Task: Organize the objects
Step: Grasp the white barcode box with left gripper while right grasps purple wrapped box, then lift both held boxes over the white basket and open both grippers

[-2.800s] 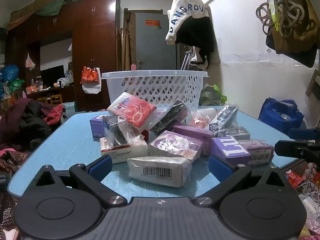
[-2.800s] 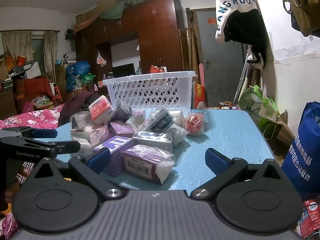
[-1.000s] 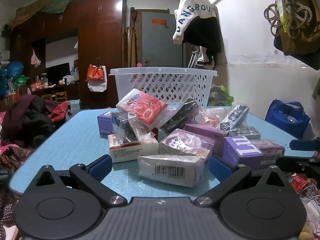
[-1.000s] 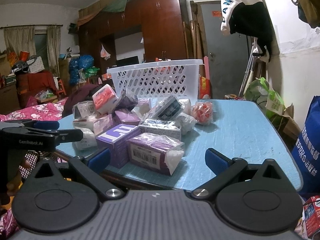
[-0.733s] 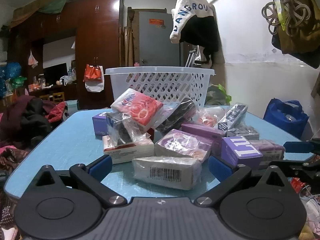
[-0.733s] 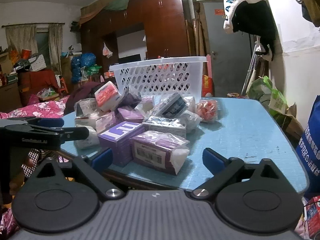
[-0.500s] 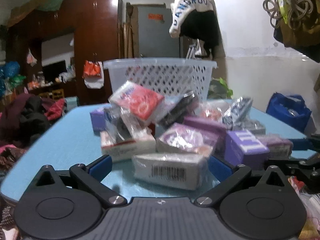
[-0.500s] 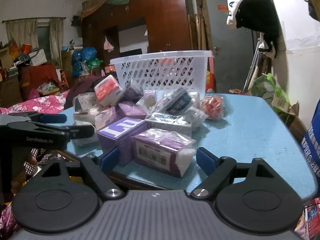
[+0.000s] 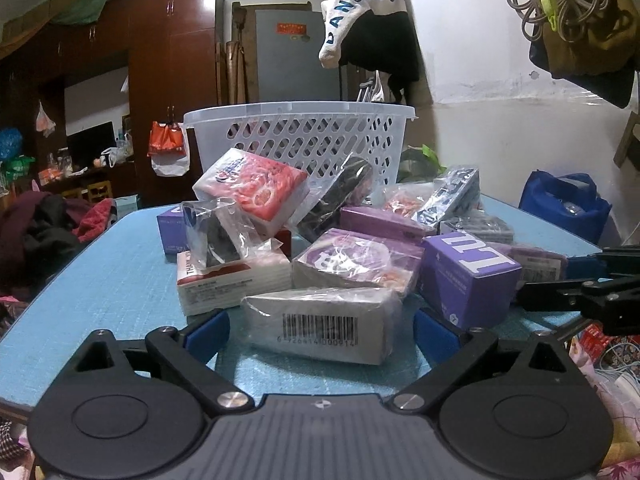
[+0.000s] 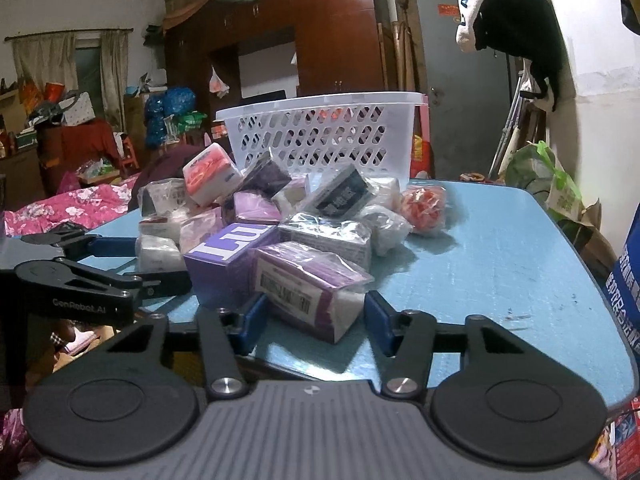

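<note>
Packets lay heaped in the middle of the blue table (image 9: pixel 100 264), spilling toward its near edge, with a white basket (image 9: pixel 300 136) standing behind them at the far edge; by my reading, the basket was where they were meant to go, and none could be seen in it through its holes. Nearest the left gripper (image 9: pixel 320 330) was a grey packet with a barcode (image 9: pixel 320 318), lying flat at the near edge. The gripper's blue pads stood spread on either side of it without touching, a placing that looked meant for closing on the packet's short ends. The right gripper (image 10: pixel 310 320) had its pads drawn in close to a purple packet with a white label (image 10: pixel 308 290) at the near edge, though a sliver of gap seemed to remain, so I judged it not yet pinched. A purple box (image 10: pixel 228 256) sat just beside that packet, toward the left gripper, crowding the approach. A red-and-white packet (image 9: pixel 252 188) leaned tilted atop the heap and might slide if its neighbours were pulled.
</note>
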`<state>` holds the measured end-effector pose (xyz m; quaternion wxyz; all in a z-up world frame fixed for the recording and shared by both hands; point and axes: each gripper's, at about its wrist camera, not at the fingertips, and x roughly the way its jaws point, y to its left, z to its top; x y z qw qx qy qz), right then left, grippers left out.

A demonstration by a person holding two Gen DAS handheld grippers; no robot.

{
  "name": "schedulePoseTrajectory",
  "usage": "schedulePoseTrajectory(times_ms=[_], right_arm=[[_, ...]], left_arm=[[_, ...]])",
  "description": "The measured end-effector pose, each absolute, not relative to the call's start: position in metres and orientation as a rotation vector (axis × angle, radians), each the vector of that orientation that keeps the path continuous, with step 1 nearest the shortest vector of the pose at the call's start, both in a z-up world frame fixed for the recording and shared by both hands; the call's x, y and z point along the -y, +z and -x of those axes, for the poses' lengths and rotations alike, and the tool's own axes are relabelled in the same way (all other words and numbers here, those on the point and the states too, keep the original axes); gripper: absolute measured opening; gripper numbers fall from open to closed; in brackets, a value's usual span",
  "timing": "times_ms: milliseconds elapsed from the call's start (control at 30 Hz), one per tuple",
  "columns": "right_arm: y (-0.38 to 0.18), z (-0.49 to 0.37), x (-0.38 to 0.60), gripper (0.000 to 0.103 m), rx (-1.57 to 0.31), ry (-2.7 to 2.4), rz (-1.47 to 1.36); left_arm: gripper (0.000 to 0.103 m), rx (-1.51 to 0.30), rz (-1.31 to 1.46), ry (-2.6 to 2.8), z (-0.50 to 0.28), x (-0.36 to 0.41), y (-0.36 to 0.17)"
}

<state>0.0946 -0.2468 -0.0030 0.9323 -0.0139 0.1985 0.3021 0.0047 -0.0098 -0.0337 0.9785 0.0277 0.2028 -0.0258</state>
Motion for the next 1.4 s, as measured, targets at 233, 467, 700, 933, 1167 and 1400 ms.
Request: schedulePoseTrajectory(times_ms=[233, 467, 700, 933, 1167, 1400], right_arm=[[0.000, -0.100, 0.235, 0.086, -0.369, 0.601, 0.073], [-0.004, -0.109, 0.241, 0.071, -0.384, 0.643, 0.049], [0.008, -0.096, 0.263, 0.070, -0.348, 0.610, 0.010], [0.066, -0.126, 0.248, 0.070, -0.254, 0.622, 0.022], [0.148, -0.246, 0.181, 0.070, -0.195, 0.599, 0.099], [0.142, -0.316, 0.127, 0.082, -0.294, 0.532, 0.219]], left_arm=[[0.100, -0.390, -0.057, -0.062, -0.007, 0.010, -0.035], [0.085, -0.358, -0.041, -0.093, -0.007, 0.005, -0.036], [0.085, -0.317, -0.025, -0.119, 0.006, 0.001, -0.030], [0.085, -0.207, 0.015, -0.138, -0.013, -0.020, 0.036], [0.085, -0.228, 0.026, -0.063, -0.156, -0.045, 0.121], [0.093, -0.437, 0.161, -0.059, -0.255, -0.070, 0.112]])
